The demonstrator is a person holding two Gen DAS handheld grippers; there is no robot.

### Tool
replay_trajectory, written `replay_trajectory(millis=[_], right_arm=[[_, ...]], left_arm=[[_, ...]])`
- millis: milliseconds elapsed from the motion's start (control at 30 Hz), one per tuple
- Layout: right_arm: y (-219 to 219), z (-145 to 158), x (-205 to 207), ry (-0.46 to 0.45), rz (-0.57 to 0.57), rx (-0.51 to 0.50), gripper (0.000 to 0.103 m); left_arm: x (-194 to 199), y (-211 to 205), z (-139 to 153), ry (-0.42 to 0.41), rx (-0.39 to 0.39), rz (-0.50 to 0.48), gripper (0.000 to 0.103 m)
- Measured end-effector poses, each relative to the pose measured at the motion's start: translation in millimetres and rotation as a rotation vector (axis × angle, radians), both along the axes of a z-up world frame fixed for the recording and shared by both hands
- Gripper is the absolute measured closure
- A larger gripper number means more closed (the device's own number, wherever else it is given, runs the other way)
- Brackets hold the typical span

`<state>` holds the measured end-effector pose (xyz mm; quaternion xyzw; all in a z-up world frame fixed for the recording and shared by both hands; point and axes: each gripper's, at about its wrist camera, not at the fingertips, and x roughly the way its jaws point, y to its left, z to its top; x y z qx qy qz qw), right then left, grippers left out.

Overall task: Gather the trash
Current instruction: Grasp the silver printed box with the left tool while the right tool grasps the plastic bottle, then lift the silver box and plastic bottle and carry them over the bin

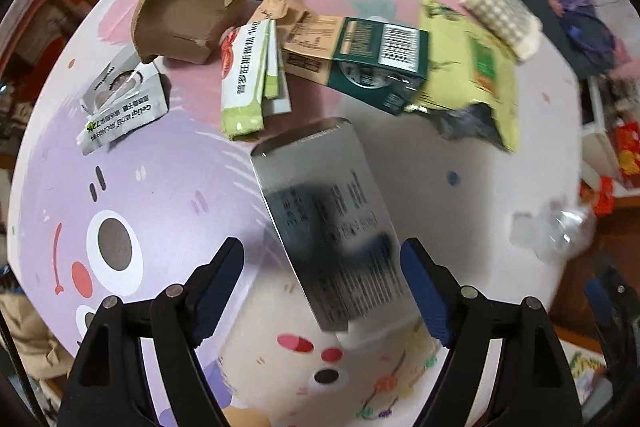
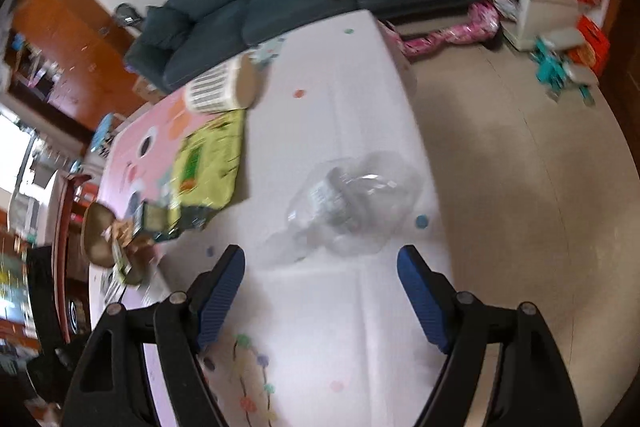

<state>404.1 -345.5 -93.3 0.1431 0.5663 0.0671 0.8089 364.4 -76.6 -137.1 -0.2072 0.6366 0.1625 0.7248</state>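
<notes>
Silver pouch between wide-spread left gripper fingers, untouched | right gripper wide, clear crumpled plastic just ahead | risk: thin plastic slips out at closing

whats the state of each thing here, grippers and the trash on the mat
left gripper: open, empty
silver pouch: flat on the mat, between the left fingers, not gripped
right gripper: open, empty
clear plastic bottle: crushed, on its side, ahead of the right gripper
brown paper bowl: tipped on its side
yellow-green bag: torn open, flat
dark green carton: flattened, lying down
</notes>
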Motion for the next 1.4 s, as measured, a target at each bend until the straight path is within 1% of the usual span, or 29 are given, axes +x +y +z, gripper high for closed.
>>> replay_trajectory(millis=[67,100,233,333,500,600,667,700,733,833,933,1033,1067,1167,1333,1400], right_arm=[[-5,-6,7,0.026,-0.031,0.027,0.024],[-8,-10,11,0.042,-0.051,0.041,0.024],[-13,-23,23,0.098,-0.105,0.066,0.023],[-10,-29,32,0.121,-0.116,0.061,0.023],[2,-38,51,0.12,-0.1,0.008,0.023],[6,-44,56,0.122,-0.091,-0.01,0.023],[9,-44,58,0.105,-0.073,-0.014,0.023],[10,-44,59,0.104,-0.056,-0.011,0.023],[12,-44,58,0.105,-0.041,-0.003,0.023],[18,-46,56,0.109,0.01,0.033,0.024],[26,-45,50,0.092,0.064,0.039,0.024],[34,-42,36,0.083,0.123,0.078,0.024],[37,-41,32,0.079,0.141,0.085,0.024],[48,-38,14,0.081,0.198,0.111,0.024],[63,-37,-15,0.108,0.26,0.141,0.024],[70,-36,-27,0.12,0.278,0.155,0.024]], left_arm=[[5,-1,-6,0.025,0.031,0.016,0.024],[6,-1,-7,0.021,0.034,0.03,0.022],[19,-9,-11,0.037,0.06,0.037,0.021],[33,-17,-19,0.053,0.062,0.045,0.021],[30,-24,-36,0.087,0.041,0.071,0.021],[27,-30,-37,0.077,0.057,0.048,0.021],[25,-33,-37,0.073,0.057,0.034,0.025],[21,-33,-36,0.069,0.061,0.03,0.031],[19,-34,-34,0.057,0.067,0.025,0.041],[11,-31,-34,0.055,0.081,0.018,0.043],[-1,-28,-34,0.036,0.084,0.027,0.043],[-13,-30,-34,0.021,0.082,0.008,0.043],[-18,-30,-34,0.044,0.099,-0.008,0.043],[-31,-32,-34,0.025,0.103,-0.027,0.043],[-55,-21,-33,-0.008,0.055,0.009,0.043],[-62,-11,-25,-0.031,0.03,0.023,0.043]])
